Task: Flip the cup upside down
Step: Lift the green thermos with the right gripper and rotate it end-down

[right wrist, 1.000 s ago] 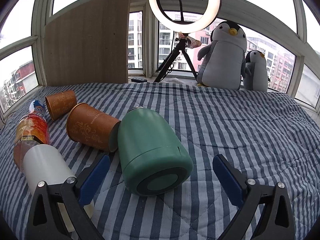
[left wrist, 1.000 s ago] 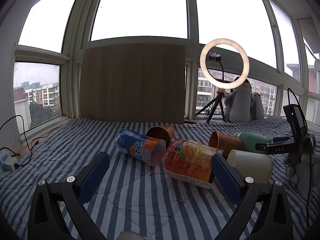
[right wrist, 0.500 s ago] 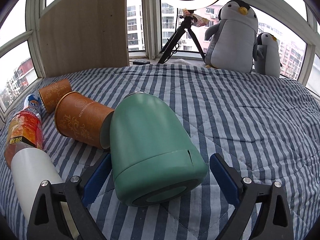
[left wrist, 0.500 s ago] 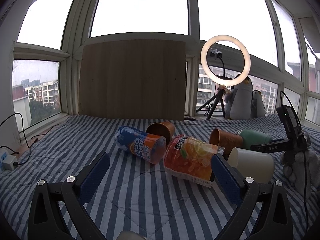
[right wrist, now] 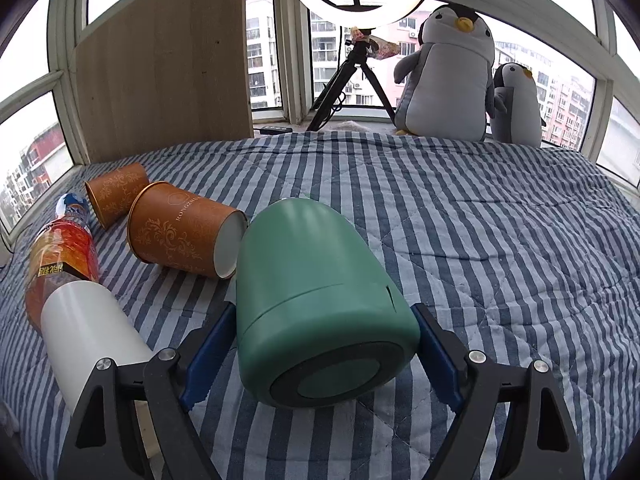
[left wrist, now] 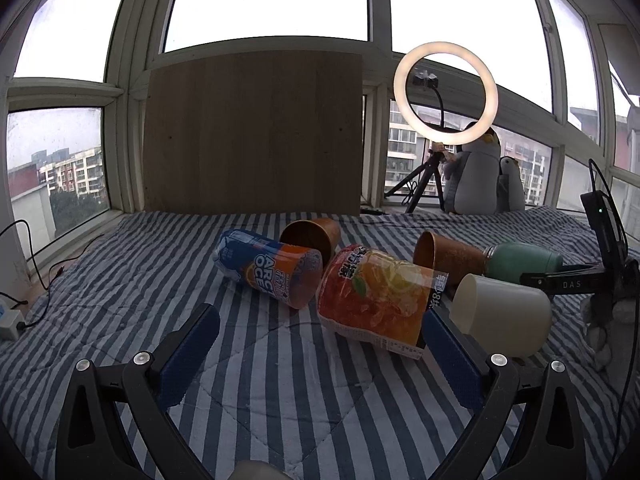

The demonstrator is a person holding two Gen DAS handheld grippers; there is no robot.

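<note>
Striped blue and white quilt covers the bed and carries everything I see. Behind it a wooden board leans at the windows, with a big penguin toy and a ring light beside it.

On the quilt the green cup lies on its side, its dark base turned to my right camera. My right gripper has its fingers one on each side of this cup, very near its wall; I cannot tell if they touch it, and they are spread wide, not clenched. A brown paper cup lies with its bottom touching the green cup, and a second brown cup lies further back. A white cup lies to the left, beside an orange drink cup and a blue drink cup.

My left gripper hangs over the quilt near these, fingers released and holding nothing.
</note>
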